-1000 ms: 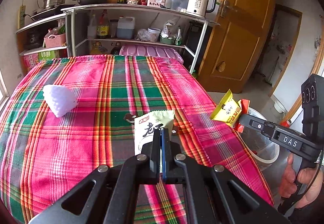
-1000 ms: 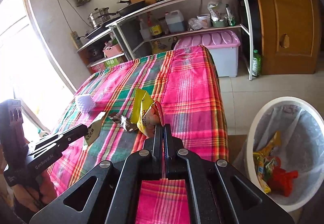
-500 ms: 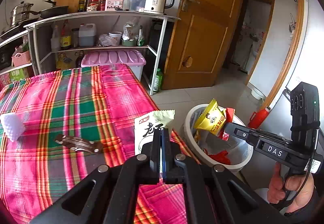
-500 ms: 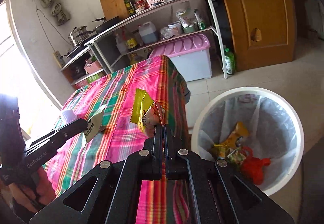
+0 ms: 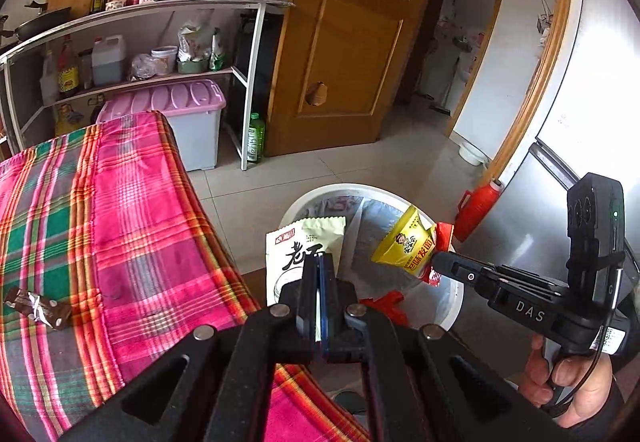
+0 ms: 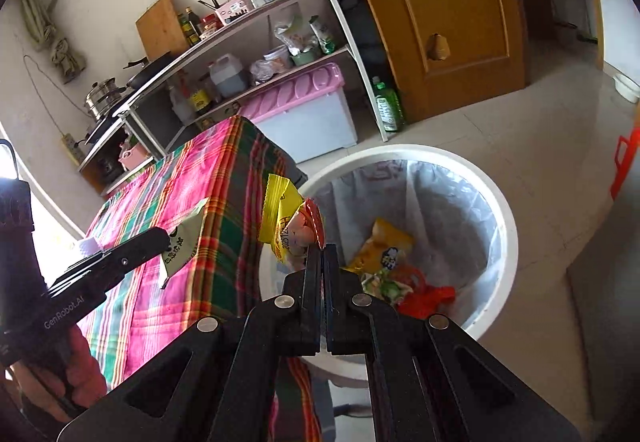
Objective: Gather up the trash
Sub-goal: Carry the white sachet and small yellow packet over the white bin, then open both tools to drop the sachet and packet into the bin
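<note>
Both tongs clamp wrappers at the bin's rim, past the table edge.
Left tongs (image 5: 319, 262) are pinched tight on a flat white packet (image 5: 304, 250); right tongs (image 6: 322, 254) on a crinkled yellow wrapper (image 6: 282, 218). The round white bin (image 6: 508, 226), lined with thin plastic, stands on open tile floor. Only the right view shows trash (image 6: 400, 262) inside; only the left shows a brown wrapper (image 5: 36, 307) on the plaid table (image 5: 120, 202).

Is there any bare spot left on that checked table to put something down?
Yes. The tablecloth is bare between the brown wrapper near its left edge and the corner by the pink-lidded bin. It is crowded over the white trash bin, where both grippers hold wrappers.
</note>
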